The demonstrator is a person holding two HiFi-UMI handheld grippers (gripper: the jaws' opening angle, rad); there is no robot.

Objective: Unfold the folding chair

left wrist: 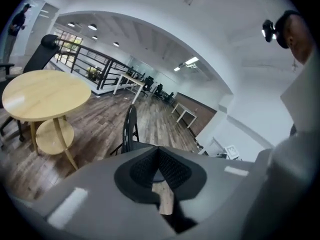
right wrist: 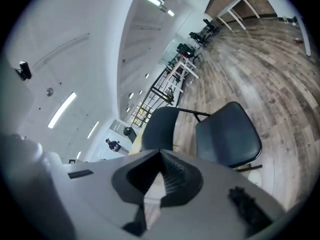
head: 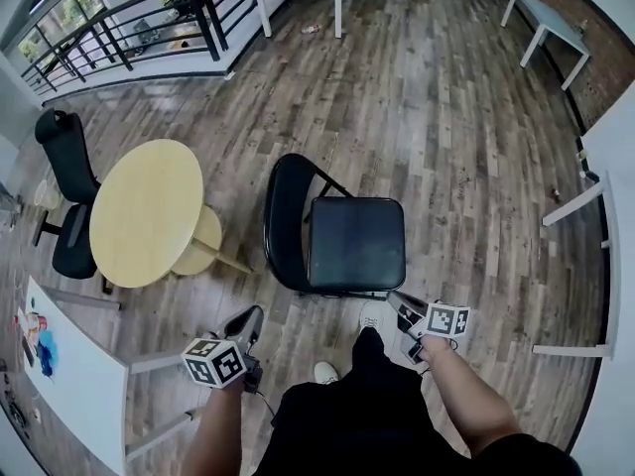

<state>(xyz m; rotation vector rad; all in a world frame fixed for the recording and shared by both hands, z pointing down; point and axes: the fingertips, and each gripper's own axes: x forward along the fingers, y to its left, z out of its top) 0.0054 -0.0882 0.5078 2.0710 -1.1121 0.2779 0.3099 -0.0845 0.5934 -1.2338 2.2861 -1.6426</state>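
Right now your folding chair [head: 355, 244] stands opened out on the wooden floor [head: 446, 117] just ahead of your feet, its dark padded seat level and its rounded black backrest [head: 282, 221] upright on the side towards the round table [head: 144, 211]. Your left gripper [head: 252, 316] is clenched on nothing: in the left gripper view its ribbed fingers [left wrist: 142, 168] meet at their tips, and only floorboards and the chair's edge-on backrest show beyond them. It hovers well apart from the chair, low on the near left. Your right gripper [head: 394, 297] is clenched and empty too. In the right gripper view its fingers [right wrist: 173, 178] press together, with the chair's seat and backrest lying past them. From the head view its tip sits just beside the seat's near right corner. Each gripper's cube shows only black-and-white square patterns, with no lettering to read. The round table is pale wood with a smaller shelf below, and a black office chair [head: 65, 157] stands at its far side. A white table [head: 74, 385] at your lower left carries a small colourful item [head: 40, 350], too small to read. A black railing [head: 149, 18] runs along the far left. One of your white shoes [head: 324, 372] rests on the floor between the grippers.
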